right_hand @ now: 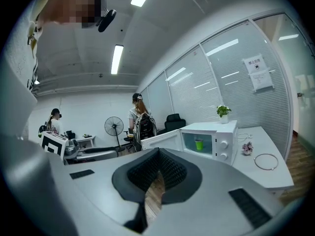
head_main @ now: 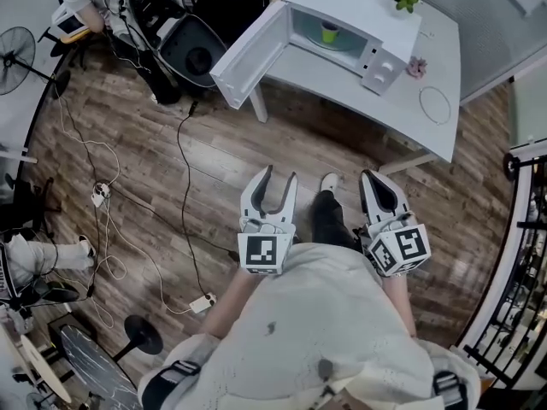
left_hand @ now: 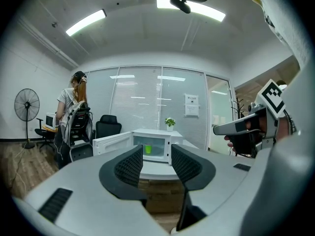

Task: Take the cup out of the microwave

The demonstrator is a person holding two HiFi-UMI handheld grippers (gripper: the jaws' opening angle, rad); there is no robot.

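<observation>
Head view: left gripper spread and empty, right gripper seemingly pressed together on nothing.

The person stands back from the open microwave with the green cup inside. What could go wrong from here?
1. The open door swings out beyond the table; a gripper might bump it.
2. The cup sits inside the tight microwave, so the left gripper, jaws apart and empty, could tip it.
3. Loose cables cross the floor nearby, a possible trip.
</observation>
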